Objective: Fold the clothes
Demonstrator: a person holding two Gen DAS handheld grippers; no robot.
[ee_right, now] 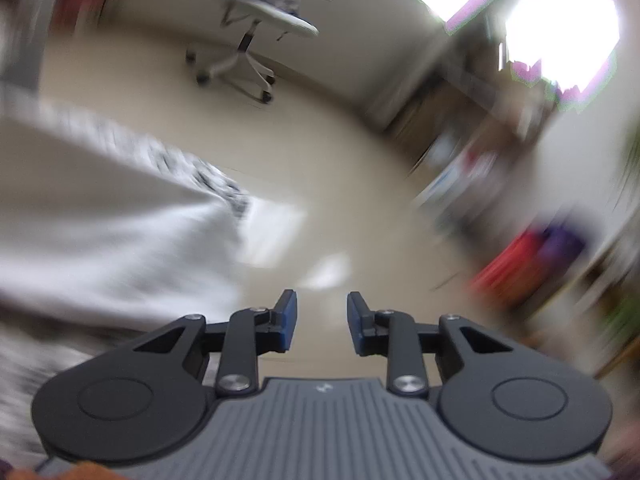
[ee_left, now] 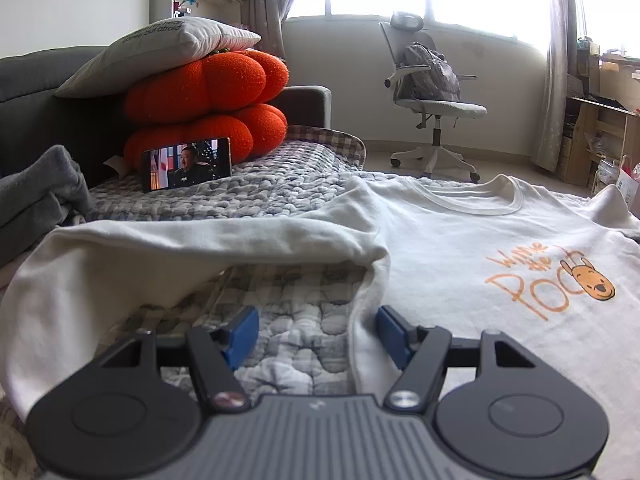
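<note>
One garment in play: white sweatshirt (ee_left: pixel 460 248), front up, orange cartoon print (ee_left: pixel 548 280) showing, spread across quilted checked cover (ee_left: pixel 280 184) of the bed or sofa. Collar toward far edge of cover, facing office chair (ee_left: pixel 432 96); hem toward near edge. Left sleeve (ee_left: pixel 160 248) swung out toward left side of cover, arcing round a bare patch of quilt.

Left gripper (ee_left: pixel 316 332): jaws wide apart, nothing pinched. Low over near edge of cover; right-hand blue pad at the body's side seam where sleeve meets it, left-hand pad over bare quilt (touching cloth or just above, cannot tell).

Right gripper (ee_right: pixel 322 326): jaws partly apart, only floor visible through the gap, nothing held. Off right edge of cover, view heavily smeared; white cloth and checked cover blurred at left of frame.

Step, as judged: early, garment laid flat and no fold yet made; grippers taking up positions for first fold, probably sleeve or side inward.

Next move calls for: right gripper back onto right edge of garment, at shoulder or hem; left closing on seam or sleeve edge, top layer only if possible. Then both lifting together and carrying side toward middle. Phone (ee_left: pixel 186 164) propped against orange cushions (ee_left: pixel 208 100) at far left corner, well clear.
</note>
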